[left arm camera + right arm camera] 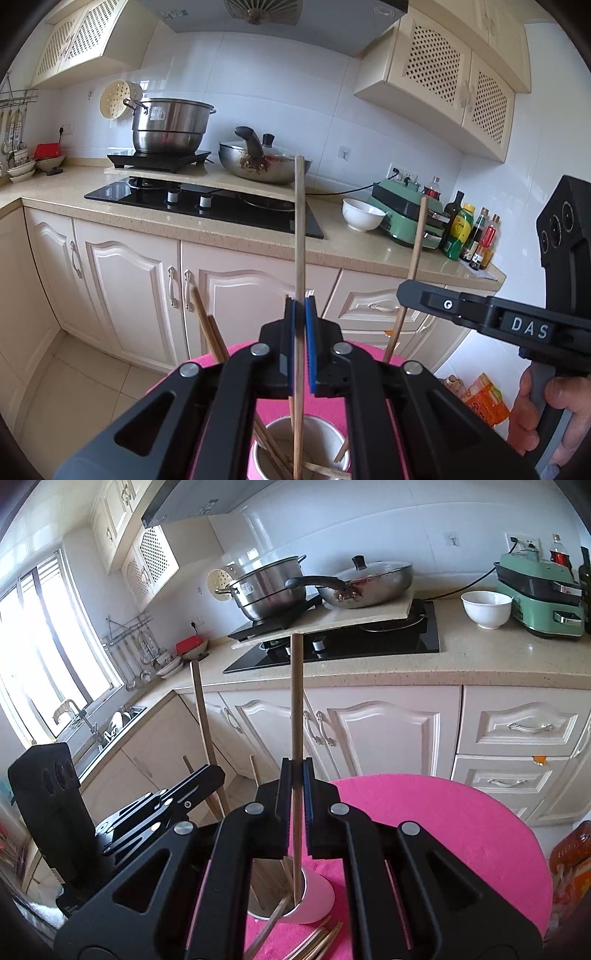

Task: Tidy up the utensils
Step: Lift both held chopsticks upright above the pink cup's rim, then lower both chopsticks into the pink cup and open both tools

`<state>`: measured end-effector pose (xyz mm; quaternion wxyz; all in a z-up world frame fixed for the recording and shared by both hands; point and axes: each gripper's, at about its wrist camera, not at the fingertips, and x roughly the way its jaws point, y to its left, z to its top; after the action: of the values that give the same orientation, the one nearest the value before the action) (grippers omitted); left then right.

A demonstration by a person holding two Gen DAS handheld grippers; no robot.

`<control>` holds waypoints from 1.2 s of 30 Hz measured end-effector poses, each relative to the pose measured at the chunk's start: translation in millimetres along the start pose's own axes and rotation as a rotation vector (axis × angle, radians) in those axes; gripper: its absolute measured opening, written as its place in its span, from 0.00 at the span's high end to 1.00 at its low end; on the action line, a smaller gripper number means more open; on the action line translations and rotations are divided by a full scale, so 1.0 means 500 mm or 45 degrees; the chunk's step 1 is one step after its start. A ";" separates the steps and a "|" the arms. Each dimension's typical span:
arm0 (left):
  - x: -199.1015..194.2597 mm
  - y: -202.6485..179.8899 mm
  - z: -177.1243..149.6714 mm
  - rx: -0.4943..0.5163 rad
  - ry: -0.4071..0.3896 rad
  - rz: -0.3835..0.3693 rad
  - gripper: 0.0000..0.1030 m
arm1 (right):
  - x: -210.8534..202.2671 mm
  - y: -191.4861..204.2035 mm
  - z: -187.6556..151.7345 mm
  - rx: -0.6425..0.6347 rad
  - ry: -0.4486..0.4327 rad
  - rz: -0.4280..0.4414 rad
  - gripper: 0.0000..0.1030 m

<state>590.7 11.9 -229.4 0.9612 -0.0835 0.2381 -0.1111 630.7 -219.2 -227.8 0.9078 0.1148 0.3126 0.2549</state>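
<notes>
My left gripper [300, 308] is shut on an upright wooden chopstick [299, 221] whose lower end reaches into a white cup [271, 452]. The cup stands on a round pink-covered table [332, 406] and holds several other chopsticks [208, 332] leaning out to the left. To the right, my right gripper [403, 295] grips a second chopstick [416, 240]. In the right wrist view, the right gripper [296, 773] is shut on its chopstick [296, 694], which dips into the cup [319, 897]. The left gripper [218, 771] is at the left with its chopstick [201, 709]. Loose chopsticks [319, 941] lie on the pink cloth [443, 830].
Behind the table runs a kitchen counter [369, 254] with a black hob [207, 203], a steel pot [170, 125], a wok [266, 162], a white bowl [362, 214], a green appliance [406, 214] and bottles [461, 232]. An orange packet [484, 398] lies low at the right.
</notes>
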 end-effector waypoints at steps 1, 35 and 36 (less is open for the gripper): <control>0.000 0.000 -0.004 0.001 0.005 0.004 0.95 | 0.000 -0.001 -0.002 0.001 0.004 0.002 0.94; -0.085 0.024 -0.077 -0.036 0.251 0.112 0.70 | 0.006 0.026 -0.091 -0.020 0.221 0.040 0.93; -0.087 0.025 -0.079 -0.028 0.265 0.127 0.70 | 0.006 0.028 -0.092 -0.018 0.226 0.038 0.93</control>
<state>536.4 30.5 -247.5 0.9347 -0.0702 0.3417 -0.0687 598.3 -203.8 -260.0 0.8734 0.0900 0.3882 0.2798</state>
